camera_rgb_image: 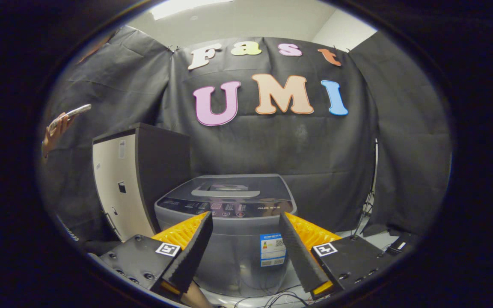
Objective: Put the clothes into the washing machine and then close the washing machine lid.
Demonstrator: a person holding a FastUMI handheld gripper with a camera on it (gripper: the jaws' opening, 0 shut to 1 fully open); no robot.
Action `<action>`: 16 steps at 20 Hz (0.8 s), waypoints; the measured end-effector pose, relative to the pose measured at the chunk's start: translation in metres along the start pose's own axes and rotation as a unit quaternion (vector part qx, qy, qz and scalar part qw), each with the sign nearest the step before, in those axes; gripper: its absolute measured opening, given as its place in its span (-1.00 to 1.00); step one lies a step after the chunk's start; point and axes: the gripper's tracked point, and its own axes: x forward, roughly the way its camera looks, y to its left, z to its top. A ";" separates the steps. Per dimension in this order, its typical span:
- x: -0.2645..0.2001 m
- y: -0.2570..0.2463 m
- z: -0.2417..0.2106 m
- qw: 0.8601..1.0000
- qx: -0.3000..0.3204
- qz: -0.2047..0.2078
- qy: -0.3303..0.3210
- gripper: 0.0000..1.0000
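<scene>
A grey top-loading washing machine [229, 214] stands just beyond my fingers, against the black cloth wall. Its lid [227, 188] lies flat and closed, with a control strip along the front rim. My gripper [244, 220] is open, its two fingers spread wide with nothing between them. The fingertips frame the machine's front face, which carries a blue and white sticker [272, 249]. No clothes are in sight.
A dark cabinet [137, 179] with a pale door stands left of the machine. Further left, a person's hand [56, 132] holds up a phone. A thin stand [368, 205] and cables sit on the floor to the right of the machine.
</scene>
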 end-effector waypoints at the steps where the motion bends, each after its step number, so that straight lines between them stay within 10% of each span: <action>1: -0.001 0.000 0.001 1.000 -0.001 0.001 0.000 0.93; 16: 0.003 0.003 0.000 1.000 -0.004 0.006 0.006 0.93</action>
